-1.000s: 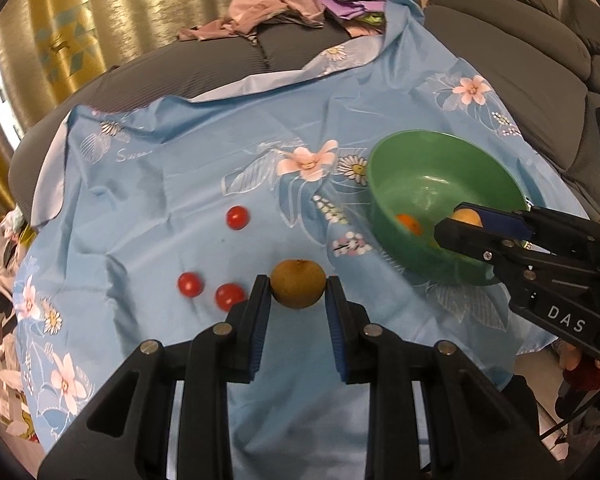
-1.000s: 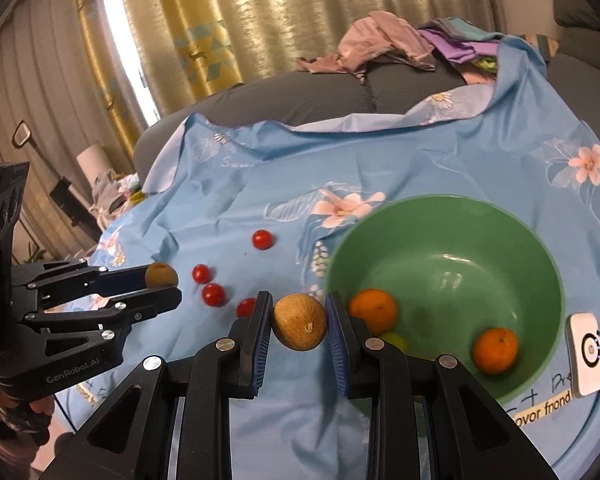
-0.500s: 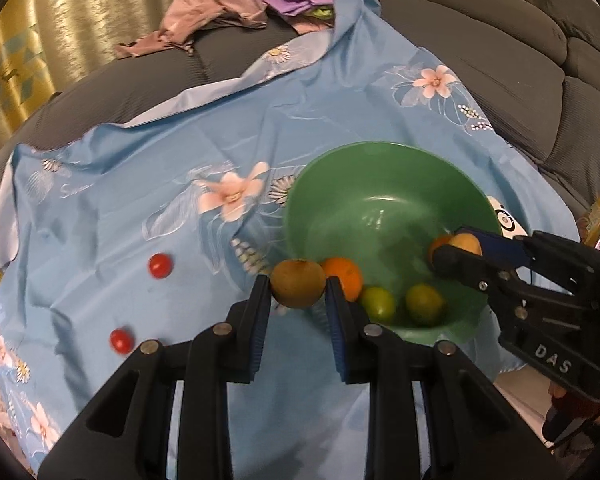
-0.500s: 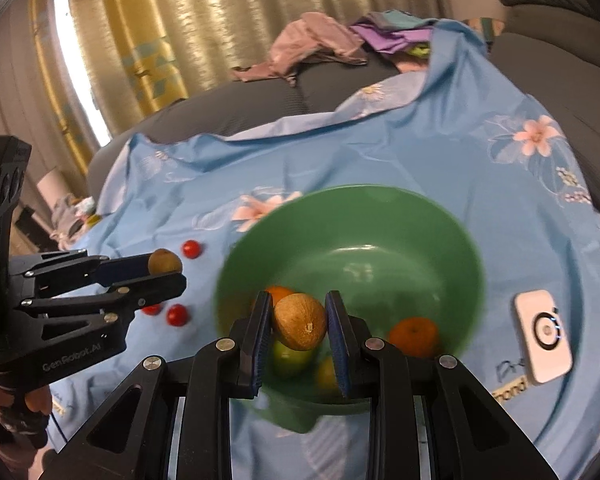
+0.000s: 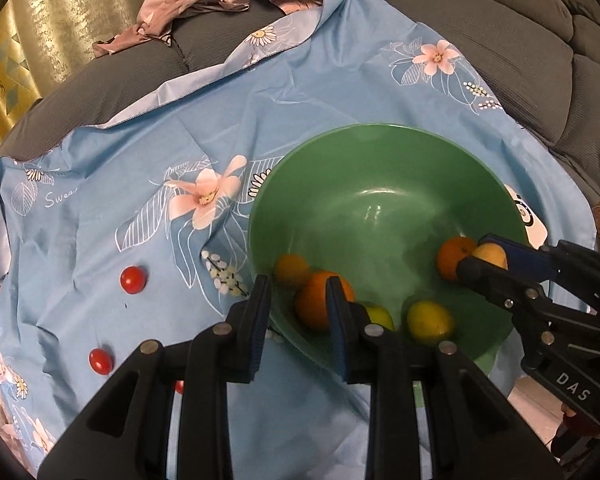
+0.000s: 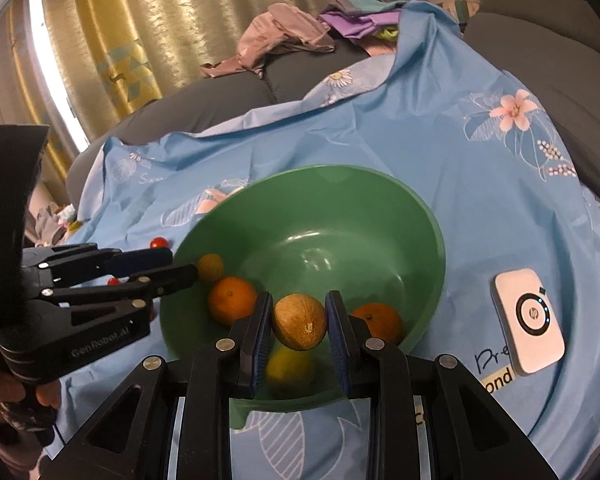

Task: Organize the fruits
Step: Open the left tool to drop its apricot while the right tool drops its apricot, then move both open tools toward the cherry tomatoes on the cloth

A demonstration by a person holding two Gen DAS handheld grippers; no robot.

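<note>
Green bowl point(image 6: 428, 216). Light blue cloth point(image 5: 140, 168) with pink-white flower print. Oranges point(image 6: 233, 299) orange, lemon point(image 5: 430, 322) yellow-green, brown fruit point(image 6: 299, 322) tan. Cherry tomatoes point(image 5: 133, 280) red. Black tongs point(image 6: 299, 322) with blue pads point(image 6: 262, 336). Grey sofa point(image 5: 500, 40), gold curtain point(image 6: 140, 32), white device point(image 6: 530, 322) with a black ring.

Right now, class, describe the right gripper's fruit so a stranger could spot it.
Find the green bowl on the blue floral cloth. Over its near rim, the right gripper clamps a brown fruit. Unlike the oranges below, it is dull tan and held aloft.
</note>
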